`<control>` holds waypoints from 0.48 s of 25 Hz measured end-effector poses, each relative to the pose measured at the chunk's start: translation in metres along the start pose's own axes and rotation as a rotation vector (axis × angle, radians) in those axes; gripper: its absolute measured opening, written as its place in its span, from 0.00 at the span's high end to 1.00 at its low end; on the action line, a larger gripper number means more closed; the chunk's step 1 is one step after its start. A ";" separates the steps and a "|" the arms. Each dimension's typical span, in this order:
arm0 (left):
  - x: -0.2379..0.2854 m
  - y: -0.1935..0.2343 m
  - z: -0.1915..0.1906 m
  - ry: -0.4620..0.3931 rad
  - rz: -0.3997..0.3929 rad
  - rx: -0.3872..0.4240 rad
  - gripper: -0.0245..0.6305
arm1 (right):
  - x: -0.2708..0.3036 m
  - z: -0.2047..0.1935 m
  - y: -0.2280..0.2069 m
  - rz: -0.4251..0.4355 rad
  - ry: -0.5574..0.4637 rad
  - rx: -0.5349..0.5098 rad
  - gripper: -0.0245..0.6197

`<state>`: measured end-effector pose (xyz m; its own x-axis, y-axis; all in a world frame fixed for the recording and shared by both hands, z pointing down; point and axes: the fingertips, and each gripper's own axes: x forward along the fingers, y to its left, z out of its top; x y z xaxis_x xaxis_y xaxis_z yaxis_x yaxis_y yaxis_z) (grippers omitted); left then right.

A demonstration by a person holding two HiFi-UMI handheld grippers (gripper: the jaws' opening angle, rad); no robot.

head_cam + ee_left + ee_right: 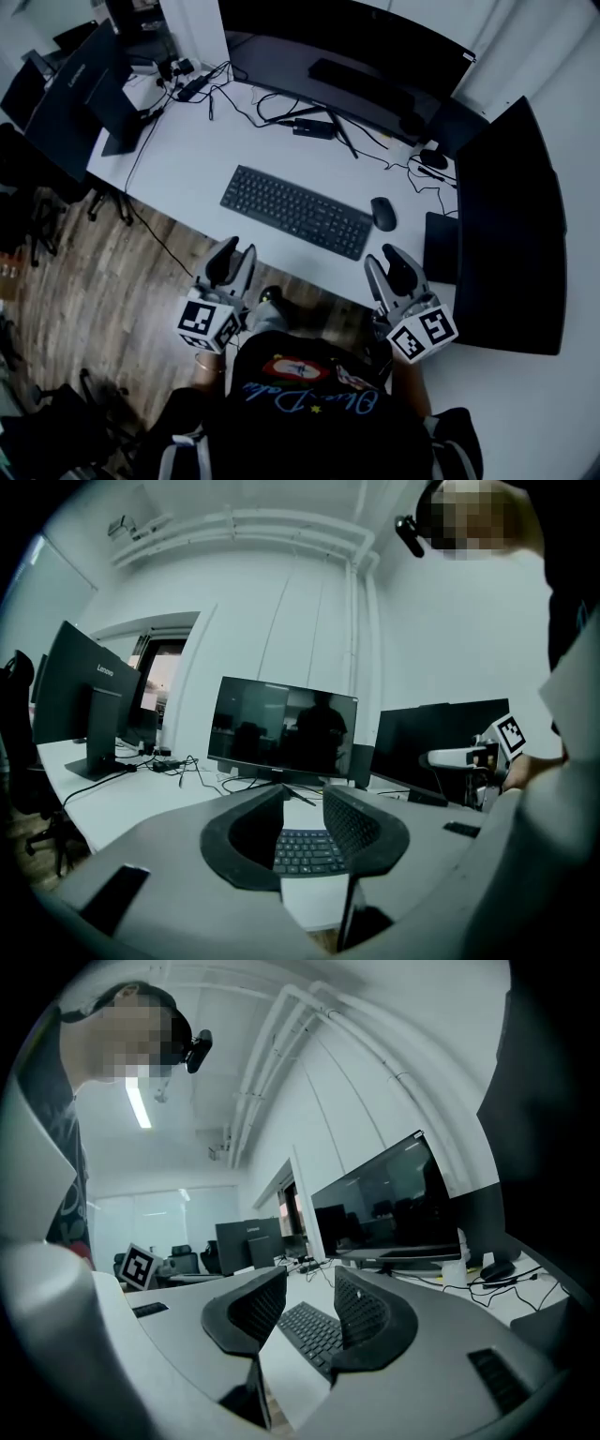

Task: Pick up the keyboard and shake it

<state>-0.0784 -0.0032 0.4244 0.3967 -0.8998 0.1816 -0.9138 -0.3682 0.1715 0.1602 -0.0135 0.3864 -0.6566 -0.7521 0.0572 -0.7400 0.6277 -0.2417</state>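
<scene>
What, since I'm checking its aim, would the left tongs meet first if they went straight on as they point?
Most likely the keyboard: it lies on the desk straight ahead, seen through the gap of the open left tongs, with nothing nearer in line. How far off it is remains unclear.

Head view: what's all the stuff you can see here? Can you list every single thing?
keyboard: one, black, middle of the desk
mouse: one, black, just right of the keyboard
monitors: three, black, at the desk's left, back and right
cables: several, black, behind the keyboard
desk: one, white, under all of these
floor: one, brown wood, left of the desk
left gripper: one, grey with a black-and-white marker cube, by the desk's front edge, jaws open, empty
right gripper: one, grey with a marker cube, by the front edge near the mouse, jaws open, empty
shirt: one, black with a print, the person's, bottom of the picture
</scene>
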 end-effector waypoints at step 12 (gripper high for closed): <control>0.065 0.069 0.000 0.050 -0.146 -0.028 0.79 | 0.054 -0.035 -0.044 -0.228 0.088 0.075 0.74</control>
<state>-0.1160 -0.0871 0.4481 0.5292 -0.8245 0.2003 -0.8438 -0.4867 0.2260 0.1525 -0.0745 0.4338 -0.4866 -0.8500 0.2017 -0.8597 0.4248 -0.2837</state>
